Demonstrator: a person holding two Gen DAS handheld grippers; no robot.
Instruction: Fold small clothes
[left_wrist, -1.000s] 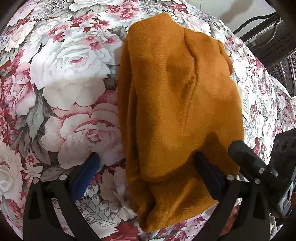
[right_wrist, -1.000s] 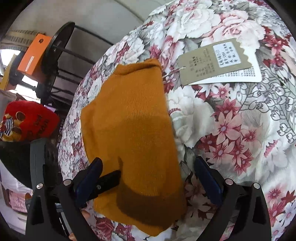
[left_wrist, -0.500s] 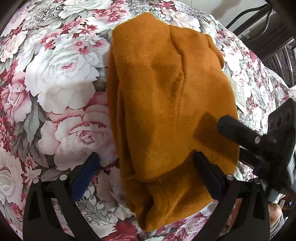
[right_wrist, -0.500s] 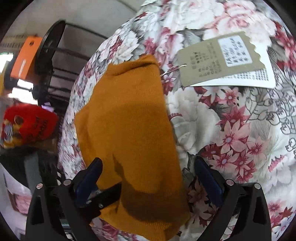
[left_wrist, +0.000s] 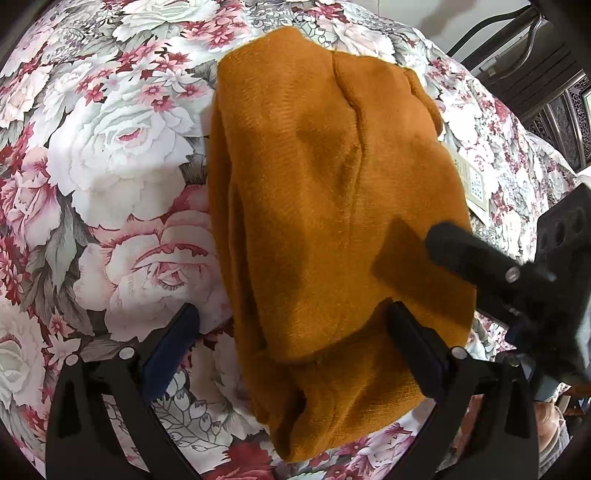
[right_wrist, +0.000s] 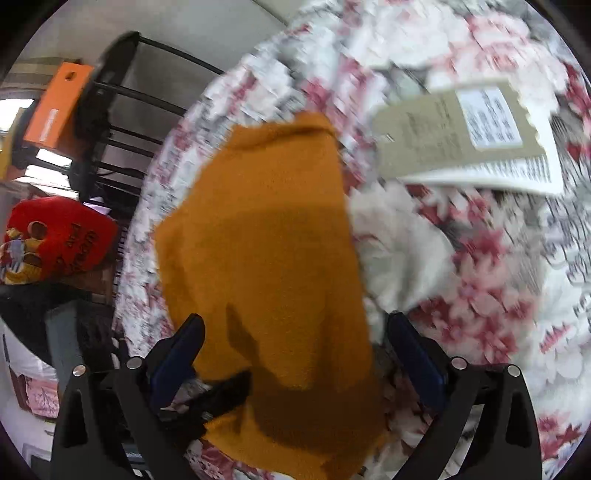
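A mustard-orange knit garment (left_wrist: 325, 206) lies folded in a long bundle on the floral tablecloth (left_wrist: 110, 166). My left gripper (left_wrist: 291, 350) is open, its fingers straddling the garment's near end just above the cloth. In the left wrist view the right gripper's black finger (left_wrist: 469, 254) reaches in from the right over the garment's edge. The right wrist view is motion-blurred: the same garment (right_wrist: 273, 266) lies between the fingers of my open right gripper (right_wrist: 295, 354), and the left gripper's finger (right_wrist: 218, 395) shows at the lower left. Paper hang tags (right_wrist: 465, 136) lie beside the garment.
Beyond the table edge stand a black metal rack (right_wrist: 110, 107) with an orange box (right_wrist: 55, 107), and a red plush item (right_wrist: 55, 243). Dark carved furniture (left_wrist: 554, 92) stands at the far right of the left wrist view.
The right gripper has pushed further in over the garment's right edge. The left gripper has drawn back slightly, so the garment sits lower in its view.
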